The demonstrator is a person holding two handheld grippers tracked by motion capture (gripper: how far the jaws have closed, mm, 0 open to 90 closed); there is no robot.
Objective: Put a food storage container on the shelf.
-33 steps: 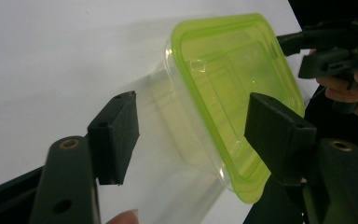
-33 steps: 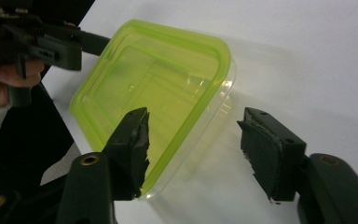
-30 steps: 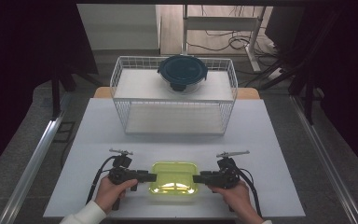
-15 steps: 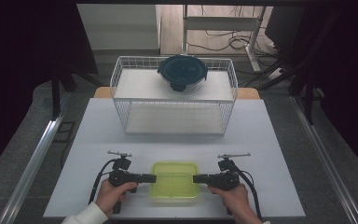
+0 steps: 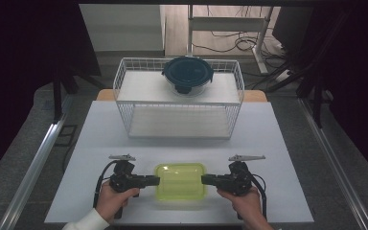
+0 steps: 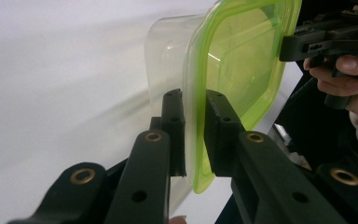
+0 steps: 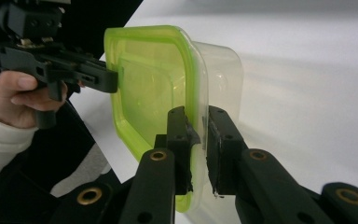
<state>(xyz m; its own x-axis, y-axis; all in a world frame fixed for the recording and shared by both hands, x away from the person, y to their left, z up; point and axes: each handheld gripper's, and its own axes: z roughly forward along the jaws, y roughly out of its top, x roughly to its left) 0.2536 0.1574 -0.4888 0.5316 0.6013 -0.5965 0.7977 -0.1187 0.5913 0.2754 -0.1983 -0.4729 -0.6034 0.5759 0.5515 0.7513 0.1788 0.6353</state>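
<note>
**Inspector:** Little has shifted since the earlier frames: the green-lidded container [image 5: 180, 181] sits at the same spot on the near part of the worktop [image 5: 100, 139], and both hands flank it as before. The glare off the lid seen a second ago has gone, which hints at a slight change of tilt, no more.

**Clerk:** State of the tongs?

**Inspector:** Left tongs [image 6: 193, 135] are pressed onto the lid's rim at the container's left end, one jaw on the lid's top face and the other under the rim against the clear tub. Right tongs [image 7: 196, 140] pinch the rim at the right end in the same way. Each pair shows at the far end of the container in the other gripper's view.

**Clerk:** The relation that matters?

**Inspector:** The container's long axis runs left to right, straight between the two tongs, which point inward at each other along it. Neither hand is nearer; the hold is even. I cannot tell whether the base rests on the worktop or is just clear of it.

**Clerk:** Destination?

**Inspector:** My judgement only: the wire rack [image 5: 124, 81] stands straight ahead, well apart, with a round dark-lidded bowl [image 5: 188, 74] on its upper shelf. Any carry forward calls for both hands moving together, keeping the axis level.
</note>
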